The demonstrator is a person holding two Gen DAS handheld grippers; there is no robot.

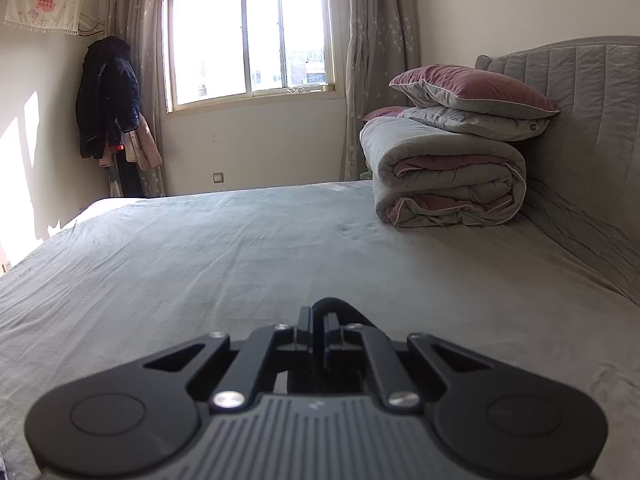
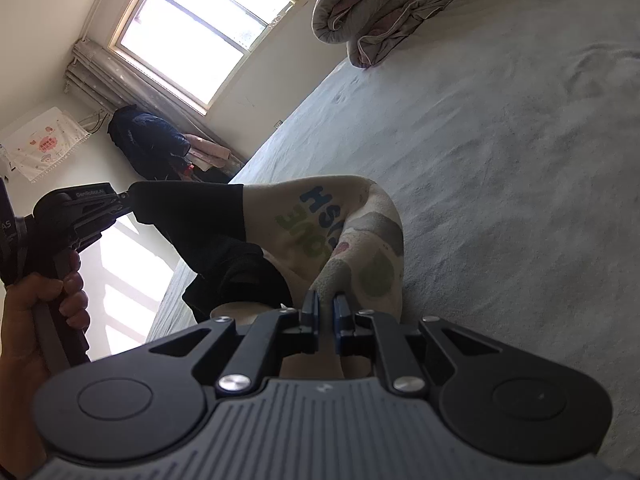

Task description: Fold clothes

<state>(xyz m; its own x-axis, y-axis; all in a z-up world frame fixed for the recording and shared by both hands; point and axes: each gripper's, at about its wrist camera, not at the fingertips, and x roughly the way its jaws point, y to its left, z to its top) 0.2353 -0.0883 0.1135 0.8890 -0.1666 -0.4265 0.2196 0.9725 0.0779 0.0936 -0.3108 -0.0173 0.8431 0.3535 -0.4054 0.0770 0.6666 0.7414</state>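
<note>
1. Shirt (image 2: pixel 320 224), cream with a black sleeve and printed letters, hangs above the bed (image 2: pixel 500 160), stretched between both tools.
2. Left tool (image 2: pixel 124 200), gripped by a hand (image 2: pixel 44 292), is clamped on the black sleeve end.
3. Right tool (image 2: pixel 326 306) is clamped on a cream fold.
4. Folded quilt (image 1: pixel 448 172) and pillows (image 1: pixel 472 88) sit by the headboard.

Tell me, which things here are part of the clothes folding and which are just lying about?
Part of the job:
- printed garment with black sleeves
- left gripper, pinching a sleeve
- right gripper, pinching the pale fabric
- bed

Just lying about:
- folded quilt
- pillows
- hanging coats
- window
</note>
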